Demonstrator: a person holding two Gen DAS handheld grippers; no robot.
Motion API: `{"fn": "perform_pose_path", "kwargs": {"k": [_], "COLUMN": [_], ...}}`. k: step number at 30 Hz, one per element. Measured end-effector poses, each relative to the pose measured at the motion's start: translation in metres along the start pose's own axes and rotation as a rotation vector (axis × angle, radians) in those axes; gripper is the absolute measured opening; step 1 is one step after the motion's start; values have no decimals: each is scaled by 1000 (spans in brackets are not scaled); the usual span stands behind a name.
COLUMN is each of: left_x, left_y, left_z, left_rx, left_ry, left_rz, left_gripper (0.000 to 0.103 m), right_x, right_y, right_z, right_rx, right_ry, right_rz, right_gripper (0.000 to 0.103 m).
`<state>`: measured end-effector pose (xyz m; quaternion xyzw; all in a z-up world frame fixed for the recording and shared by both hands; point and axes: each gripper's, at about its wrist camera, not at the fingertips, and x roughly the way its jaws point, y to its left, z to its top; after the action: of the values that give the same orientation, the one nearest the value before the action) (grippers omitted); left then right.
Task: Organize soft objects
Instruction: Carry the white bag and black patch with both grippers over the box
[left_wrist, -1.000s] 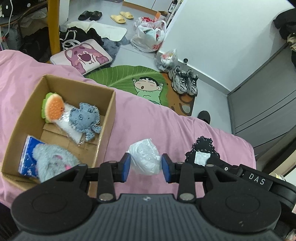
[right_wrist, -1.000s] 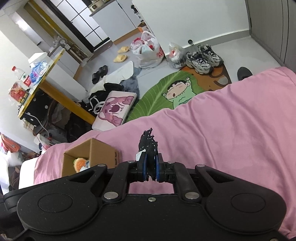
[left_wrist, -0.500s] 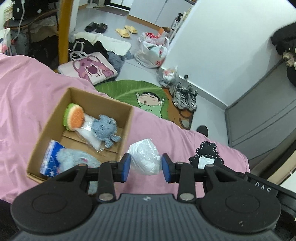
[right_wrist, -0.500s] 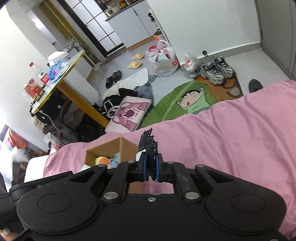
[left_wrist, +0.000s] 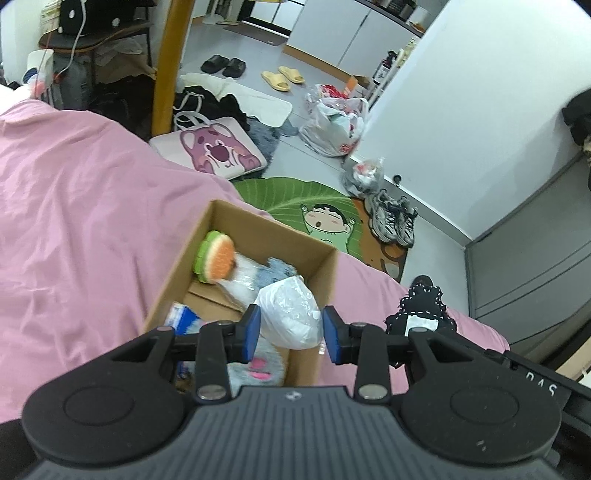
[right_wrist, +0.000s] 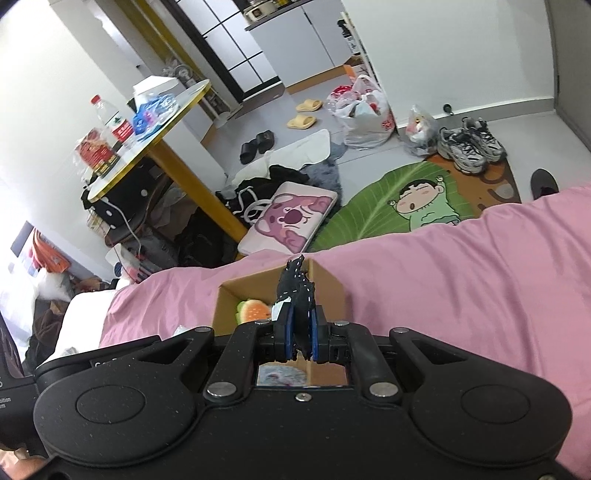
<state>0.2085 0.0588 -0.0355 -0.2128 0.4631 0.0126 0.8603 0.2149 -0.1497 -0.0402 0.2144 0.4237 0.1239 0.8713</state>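
Observation:
An open cardboard box (left_wrist: 258, 225) sits on the pink bedsheet (left_wrist: 92, 221). Inside lie a green-and-orange burger plush (left_wrist: 216, 258), a blue-grey plush (left_wrist: 275, 271), a blue pack (left_wrist: 184, 317) and a grey fluffy toy (left_wrist: 258, 363). My left gripper (left_wrist: 291, 330) is shut on a white plastic-wrapped bundle (left_wrist: 288, 314), held above the box's near right part. My right gripper (right_wrist: 299, 332) is shut on a black soft item with white stitching (right_wrist: 295, 284), just in front of the box (right_wrist: 332, 291). The same black item (left_wrist: 424, 310) shows right of the box in the left wrist view.
Past the bed's edge the floor holds a green leaf rug (left_wrist: 295, 195), a pink bear bag (left_wrist: 214, 151), sneakers (left_wrist: 391, 218), plastic bags (left_wrist: 332, 122) and slippers (left_wrist: 282, 77). A yellow table leg (left_wrist: 166, 66) stands at the left.
Both grippers have travelled towards the box with their loads. The white bundle, earlier over the sheet right of the box, now hangs over the box's inside. The black item now overlaps the box's far wall.

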Motion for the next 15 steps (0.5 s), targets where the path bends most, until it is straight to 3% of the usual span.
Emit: {"fn": "perform_pose_path", "kwargs": {"k": [15], "left_x": [10], "left_y": [41], "left_z": [19], "left_rx": [-53], "left_ry": [12], "left_rz": [7], "left_gripper": [35], "right_x": [26], "right_y": [26], "right_z": [0], "right_rx": [-45], "right_ry": [43], "right_rz": [-19], "right_gripper": [10]}}
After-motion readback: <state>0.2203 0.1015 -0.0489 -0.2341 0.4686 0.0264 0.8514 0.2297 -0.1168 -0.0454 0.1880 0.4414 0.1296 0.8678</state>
